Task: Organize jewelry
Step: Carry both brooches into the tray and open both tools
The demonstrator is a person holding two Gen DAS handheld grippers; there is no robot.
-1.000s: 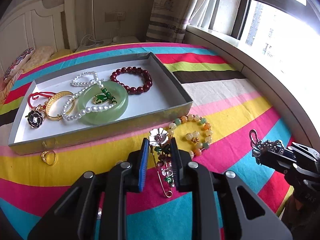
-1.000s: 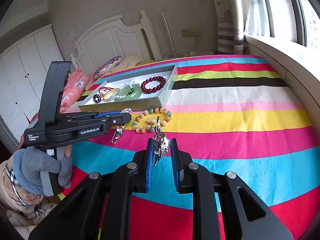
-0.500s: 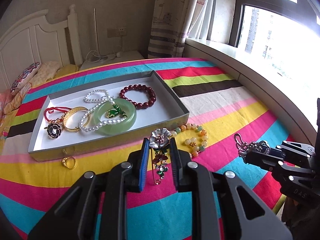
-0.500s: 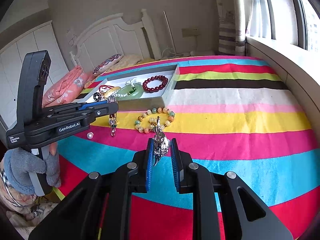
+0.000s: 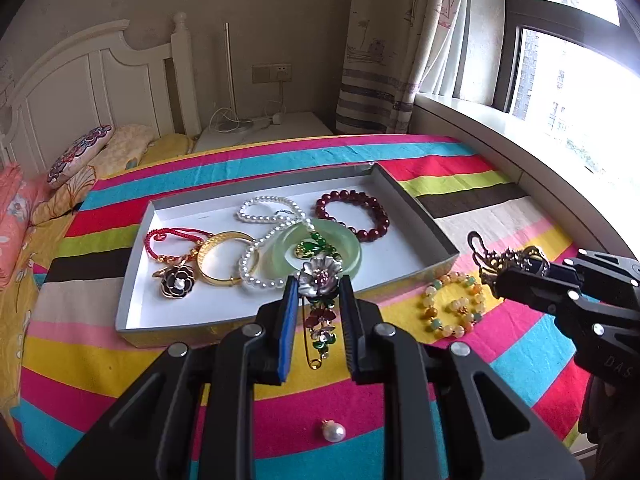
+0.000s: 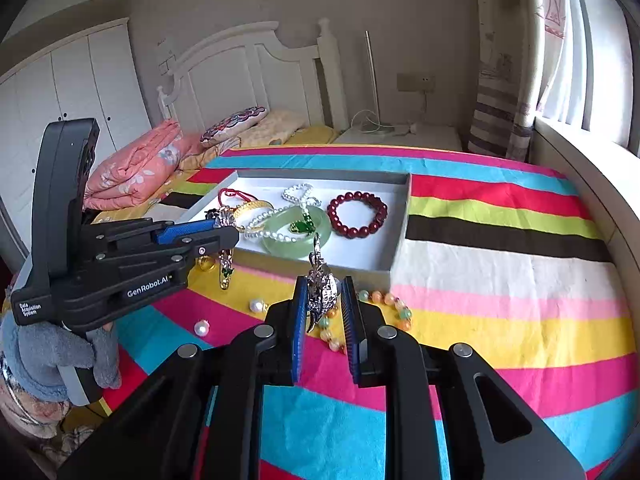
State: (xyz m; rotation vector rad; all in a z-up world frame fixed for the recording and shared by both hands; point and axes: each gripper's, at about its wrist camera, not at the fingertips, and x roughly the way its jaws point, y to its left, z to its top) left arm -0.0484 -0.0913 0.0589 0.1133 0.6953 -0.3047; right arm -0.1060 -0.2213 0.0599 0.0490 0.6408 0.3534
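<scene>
The left gripper (image 5: 319,300) is gripping a flower brooch (image 5: 320,278): its pads are pressing on the silver metal flower, and the rest (small red and green enamel leaves on a long gold safety pin) is hanging straight down between the fingers, so the long axis is standing nearly vertical. The right gripper (image 6: 323,308) is closed on a silver ornament (image 6: 321,288), a bumpy, shiny metal piece with a hook rising above the pads; what it is exactly I cannot tell.

The box (image 5: 132,280) is a shallow grey cardboard tray with a white floor, and it is lying just above the left fingertips in the left wrist view, in the middle of the frame, with its long side running left to right. In the right wrist view the box is sitting in the upper middle, also beyond the fingertips. I am judging that the left hand is nearer, because the brooch is already hanging over the near wall, while the right ornament is showing over the striped cloth (image 6: 500,264) in front of it.

Inside the box are lying a smooth pale green jade bangle (image 5: 348,250), a white pearl strand (image 5: 260,248), a dark red bead bracelet (image 5: 352,216) and a gold bangle (image 5: 224,258). Outside, on the cloth, a pastel bead bracelet (image 5: 452,308) and a loose pearl (image 5: 334,432) are waiting
</scene>
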